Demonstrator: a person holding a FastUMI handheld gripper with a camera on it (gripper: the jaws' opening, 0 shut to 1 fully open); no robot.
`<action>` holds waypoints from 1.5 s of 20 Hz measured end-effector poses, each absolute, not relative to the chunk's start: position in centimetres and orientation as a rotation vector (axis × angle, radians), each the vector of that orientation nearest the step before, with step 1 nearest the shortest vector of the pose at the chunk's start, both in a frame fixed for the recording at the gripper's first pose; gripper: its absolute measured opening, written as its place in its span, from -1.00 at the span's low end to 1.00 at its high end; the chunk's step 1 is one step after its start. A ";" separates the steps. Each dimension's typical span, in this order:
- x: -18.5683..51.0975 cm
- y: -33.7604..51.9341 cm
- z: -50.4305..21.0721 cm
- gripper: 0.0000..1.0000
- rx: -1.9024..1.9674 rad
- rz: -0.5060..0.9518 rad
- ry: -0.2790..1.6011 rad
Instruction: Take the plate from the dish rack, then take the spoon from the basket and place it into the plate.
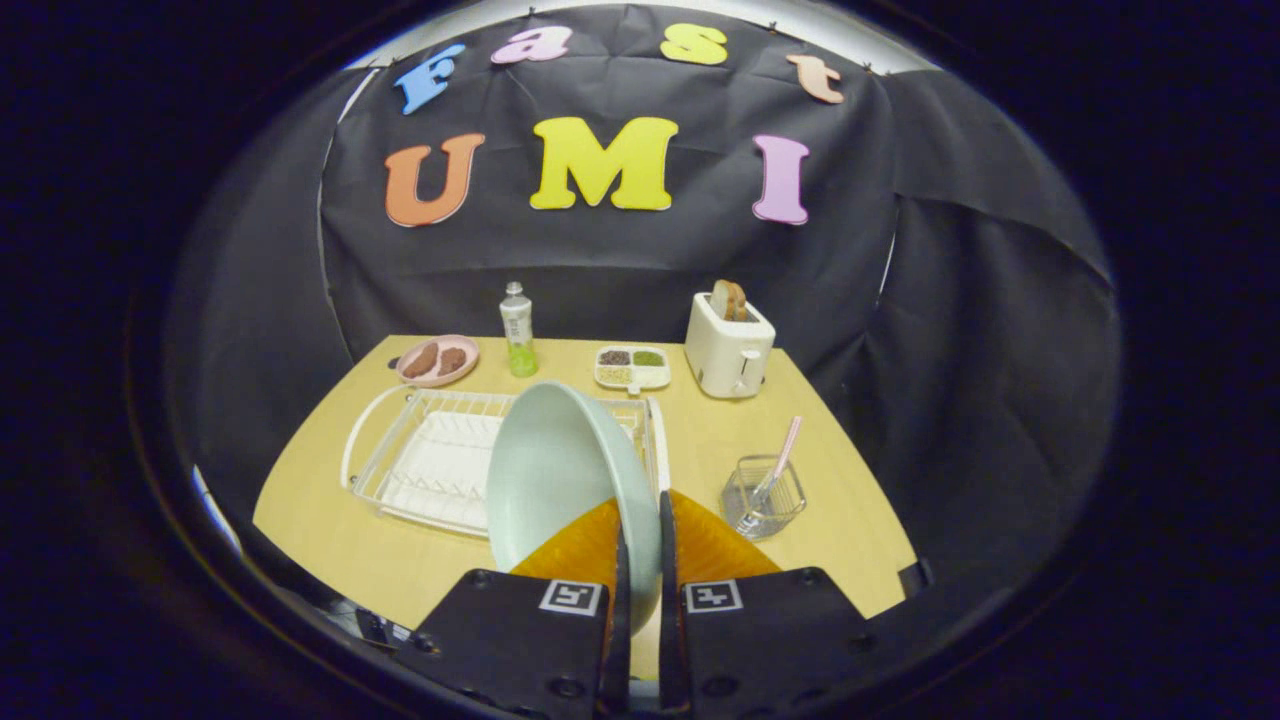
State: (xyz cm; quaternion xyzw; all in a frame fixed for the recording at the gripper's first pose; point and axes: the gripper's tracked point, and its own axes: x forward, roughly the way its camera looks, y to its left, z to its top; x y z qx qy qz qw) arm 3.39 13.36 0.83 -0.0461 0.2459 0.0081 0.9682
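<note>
I had my gripper point(640, 560) clamped on the rim of the pale green plate point(560, 480), both fingers pressed together on its near edge, so the plate stood up on edge and leaned left over the right end of the white dish rack point(420, 470). Whether it was clear of the rack wires I could not tell; its lower edge hid behind my fingers. I judged that grip by the rim suited a plate racked upright, since only the edge offered itself.

To the right of my fingers, a little farther off, stood the clear basket point(762, 497) with the pink-handled spoon point(782, 455) leaning in it, not yet touched. Bare table point(330, 560) lay near, left of the basket, a fair spot for the plate. Far back were a pink dish point(438, 361) of food, a bottle point(517, 330), a small divided tray point(632, 367) and a toaster point(728, 345), all well apart from my path.
</note>
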 end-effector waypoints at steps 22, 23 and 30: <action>5.0 8.9 -21.4 -0.59 0.268 0.279 0.672; 5.0 8.8 -21.6 -0.54 0.266 0.292 0.674; 7.7 3.9 -15.5 0.33 0.134 0.217 0.420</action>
